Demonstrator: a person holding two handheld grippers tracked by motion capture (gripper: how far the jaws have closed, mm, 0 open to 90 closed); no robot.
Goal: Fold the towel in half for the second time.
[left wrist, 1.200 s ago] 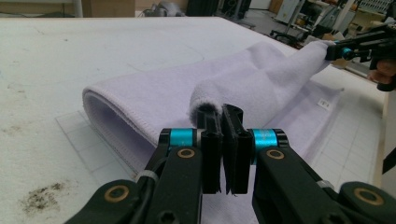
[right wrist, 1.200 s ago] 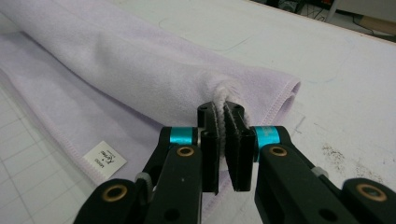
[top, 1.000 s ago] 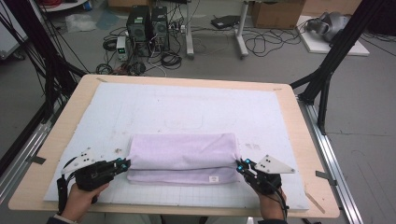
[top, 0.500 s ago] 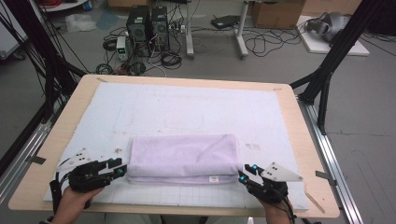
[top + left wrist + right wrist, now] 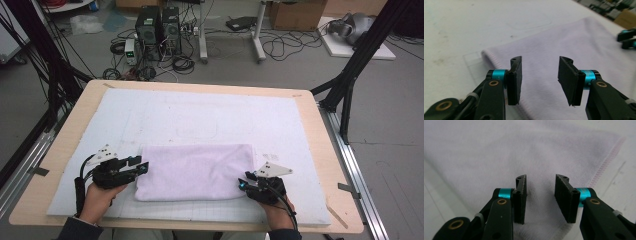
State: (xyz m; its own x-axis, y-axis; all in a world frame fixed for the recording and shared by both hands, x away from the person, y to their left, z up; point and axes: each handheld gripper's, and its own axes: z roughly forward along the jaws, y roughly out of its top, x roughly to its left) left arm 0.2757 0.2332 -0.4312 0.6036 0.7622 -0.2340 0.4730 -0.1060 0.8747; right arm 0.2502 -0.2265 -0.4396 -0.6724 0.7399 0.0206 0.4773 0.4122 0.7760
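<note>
hand-held gripper (image 5: 539,80) (jaws apart) over towel (image 5: 574,47)

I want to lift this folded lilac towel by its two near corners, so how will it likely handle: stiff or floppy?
The towel lies in soft, rounded folds on the white mat, so it will probably sag in the middle. Its fuzzy nap suggests a non-slippery grip. It looks light, and the layers may slide apart; the left gripper and right gripper both stand open over it.
</note>
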